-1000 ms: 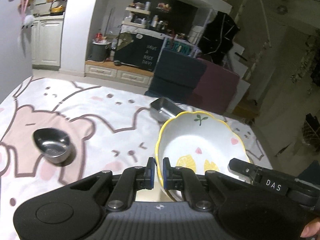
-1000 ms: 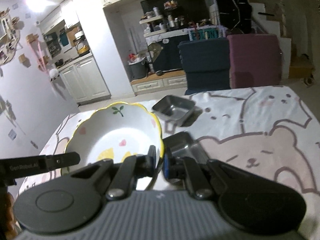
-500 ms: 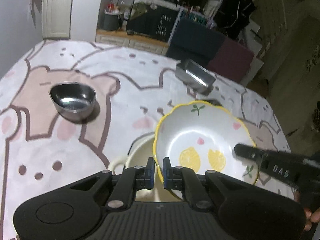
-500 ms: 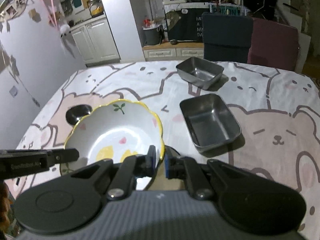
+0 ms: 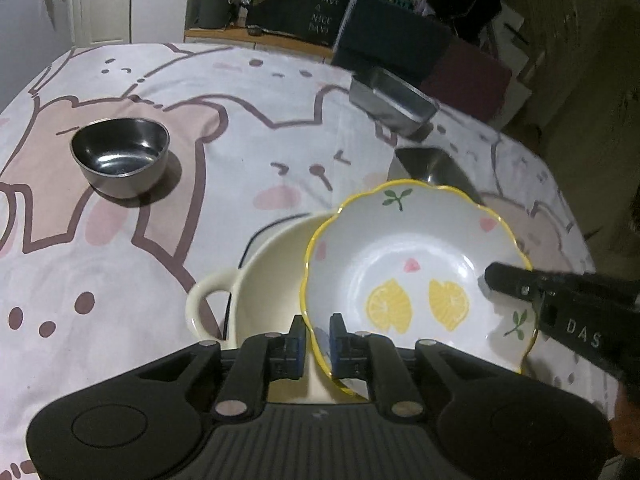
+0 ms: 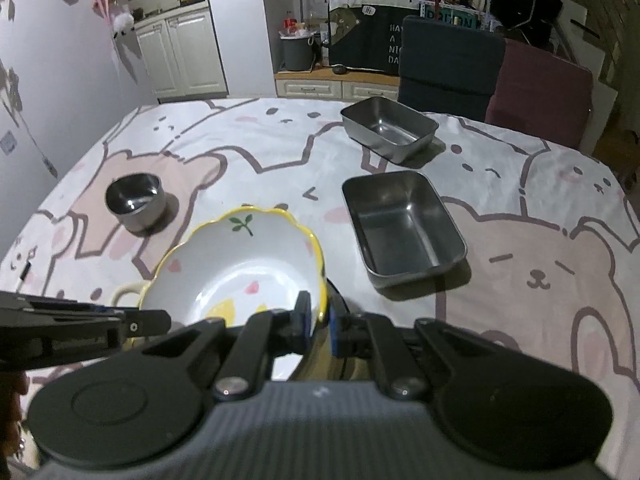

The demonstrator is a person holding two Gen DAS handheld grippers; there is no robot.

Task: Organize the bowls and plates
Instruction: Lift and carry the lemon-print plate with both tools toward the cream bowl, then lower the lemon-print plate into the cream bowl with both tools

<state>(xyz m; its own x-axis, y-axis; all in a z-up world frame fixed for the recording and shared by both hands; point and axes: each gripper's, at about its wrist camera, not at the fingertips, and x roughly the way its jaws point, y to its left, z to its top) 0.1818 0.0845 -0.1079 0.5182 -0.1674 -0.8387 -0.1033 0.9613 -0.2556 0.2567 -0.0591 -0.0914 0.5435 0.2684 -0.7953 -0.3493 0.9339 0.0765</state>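
Both hand-held grippers pinch opposite rims of one lemon-patterned bowl (image 5: 416,272): the left hand-held gripper (image 5: 318,338) and the right hand-held gripper (image 6: 319,320). The bowl sits partly over a cream handled dish (image 5: 260,276) (only partly visible). Beyond, on the desk (image 6: 520,280), stand a round steel bowl (image 5: 120,156) and two steel trays (image 6: 404,226).

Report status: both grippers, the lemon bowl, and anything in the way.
Left gripper and right gripper both shut on lemon bowl rim. Bowl over cream pot. Nearest steel tray stands apart; nothing blocking.
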